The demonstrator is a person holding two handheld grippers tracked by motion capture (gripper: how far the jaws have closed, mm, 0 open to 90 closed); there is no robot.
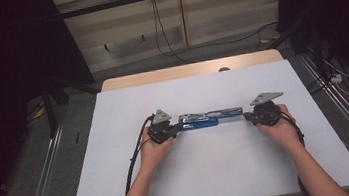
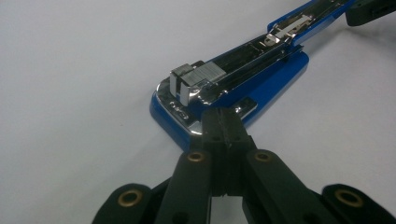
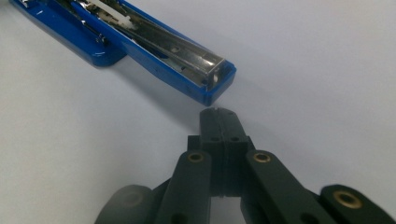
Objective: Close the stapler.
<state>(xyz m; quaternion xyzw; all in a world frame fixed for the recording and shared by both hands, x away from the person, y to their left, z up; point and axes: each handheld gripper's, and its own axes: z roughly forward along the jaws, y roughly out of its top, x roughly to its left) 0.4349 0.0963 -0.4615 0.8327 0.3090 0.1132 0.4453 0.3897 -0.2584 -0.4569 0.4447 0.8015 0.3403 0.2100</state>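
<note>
Left gripper [image 2: 223, 122] fingers closed, touching opened stapler [image 2: 233, 79], right gripper [image 3: 219, 114] closed beside it

- A lab-like recording space, not a home.
- A bare white counter [image 1: 222, 172] stands between black curtains [image 1: 1, 59].
- Loose cables [image 1: 164, 33] trail over a grey carpet floor [image 1: 79, 119].
- Metal rails [image 1: 45, 169] flank the counter; plain wooden panels [image 1: 221, 6] stand behind it.

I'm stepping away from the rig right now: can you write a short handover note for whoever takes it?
Left gripper: shut, holding nothing, tips at the base end of the blue stapler.
Right gripper: shut, holding nothing, just short of the stapler's other end.
Stapler: mid white table, swung fully open, flat, with a strip of staples in its channel.
Done: stapler opened, staples in.
Left: probably fold it closed.
</note>
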